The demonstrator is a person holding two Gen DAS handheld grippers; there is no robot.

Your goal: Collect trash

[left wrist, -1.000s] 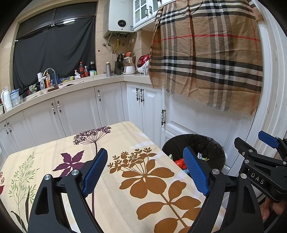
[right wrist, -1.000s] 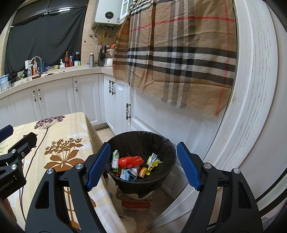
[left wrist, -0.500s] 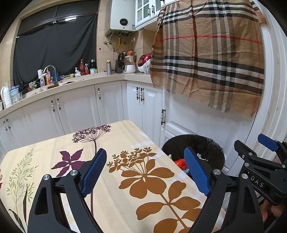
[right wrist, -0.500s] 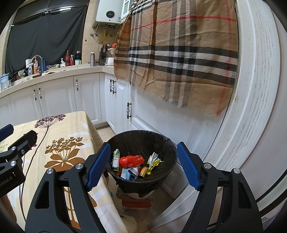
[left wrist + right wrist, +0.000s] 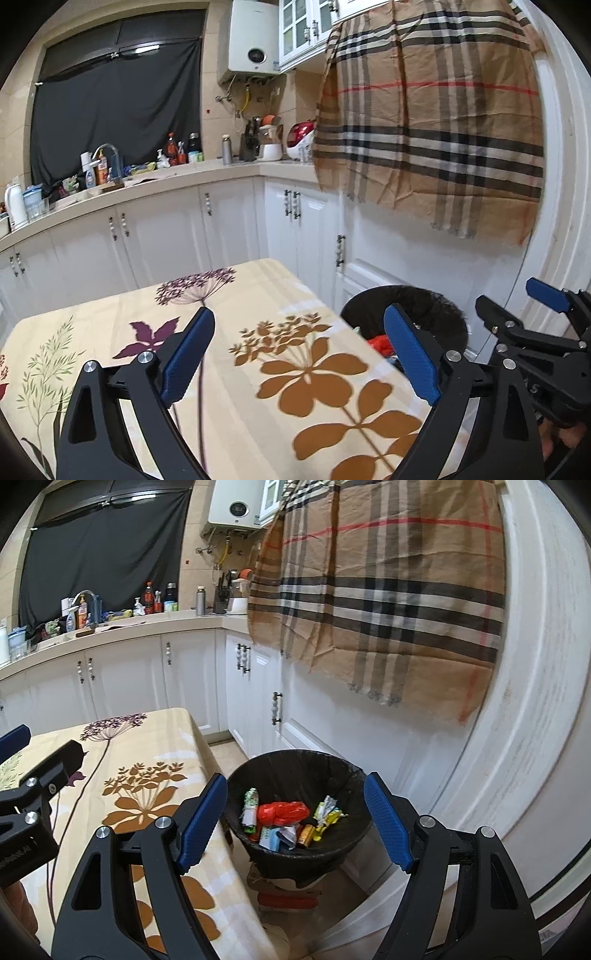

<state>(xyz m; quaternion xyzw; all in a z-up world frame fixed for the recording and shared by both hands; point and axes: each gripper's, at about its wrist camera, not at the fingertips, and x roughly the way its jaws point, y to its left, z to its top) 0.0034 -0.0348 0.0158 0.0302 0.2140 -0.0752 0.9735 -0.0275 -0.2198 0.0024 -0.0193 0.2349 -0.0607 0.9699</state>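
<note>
A round bin with a black liner [image 5: 295, 764] stands on the floor by the table's right end; it also shows in the left wrist view [image 5: 436, 310]. It holds several wrappers, a red bag [image 5: 280, 810] and a small can. My right gripper [image 5: 295, 823] is open and empty, held above the bin's near rim. My left gripper [image 5: 299, 354] is open and empty above the table with a floral cloth [image 5: 258, 295]. No trash shows on the cloth.
White cabinets [image 5: 159, 232] and a cluttered counter with a sink run along the back. A plaid cloth [image 5: 436, 110] hangs over the white door on the right. A box [image 5: 288, 890] sits under the bin.
Both grippers have drawn back and tilted up slightly, so the scene sits a little lower in both views. Both stay open and empty.
</note>
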